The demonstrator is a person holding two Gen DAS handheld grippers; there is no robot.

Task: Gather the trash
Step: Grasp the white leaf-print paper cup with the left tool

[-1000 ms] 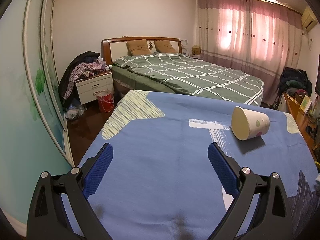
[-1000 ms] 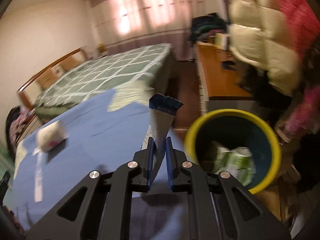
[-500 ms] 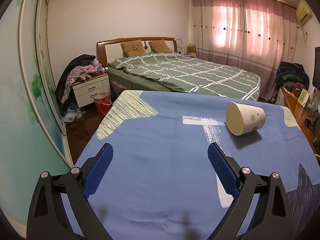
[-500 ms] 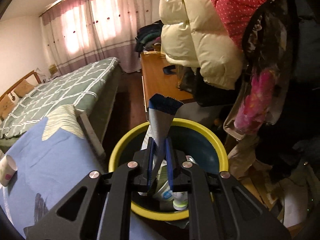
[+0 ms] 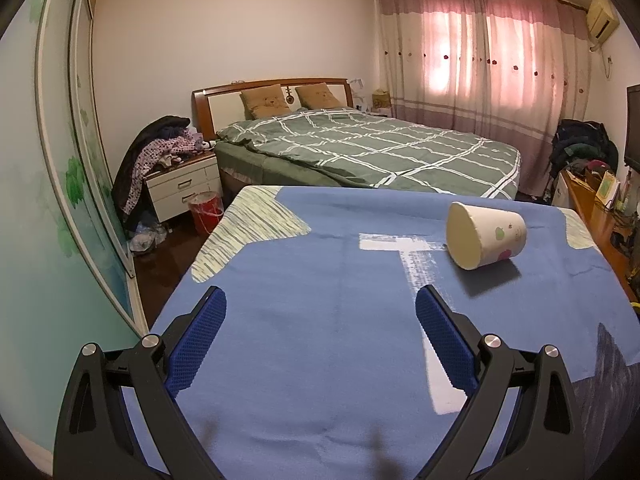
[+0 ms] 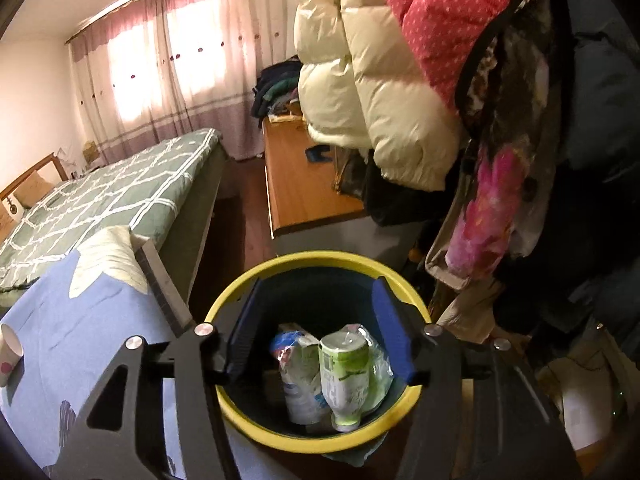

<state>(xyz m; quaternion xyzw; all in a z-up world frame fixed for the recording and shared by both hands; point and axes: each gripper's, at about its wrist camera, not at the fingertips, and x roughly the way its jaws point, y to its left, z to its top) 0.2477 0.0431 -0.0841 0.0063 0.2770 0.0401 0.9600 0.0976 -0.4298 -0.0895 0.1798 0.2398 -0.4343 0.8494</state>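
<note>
A white paper cup [image 5: 485,237] with fruit prints lies on its side on the blue cloth [image 5: 320,320], ahead and to the right of my left gripper [image 5: 320,312], which is open and empty above the cloth. The cup also shows at the left edge of the right wrist view [image 6: 9,354]. My right gripper [image 6: 318,304] is open and empty above a dark bin with a yellow rim [image 6: 320,260]. In the bin lie a green-labelled bottle [image 6: 346,376] and a white and blue wrapper [image 6: 298,376].
A green checked bed [image 5: 372,152] stands behind the table, with a nightstand [image 5: 182,186] and a red bucket [image 5: 206,216] to its left. Hanging coats [image 6: 400,60] crowd the bin's right side. A wooden bench [image 6: 304,176] lies behind the bin.
My right gripper swung from the table to over the bin, opened and let go of the blue-topped wrapper. The left gripper stayed open and shifted only slightly.
</note>
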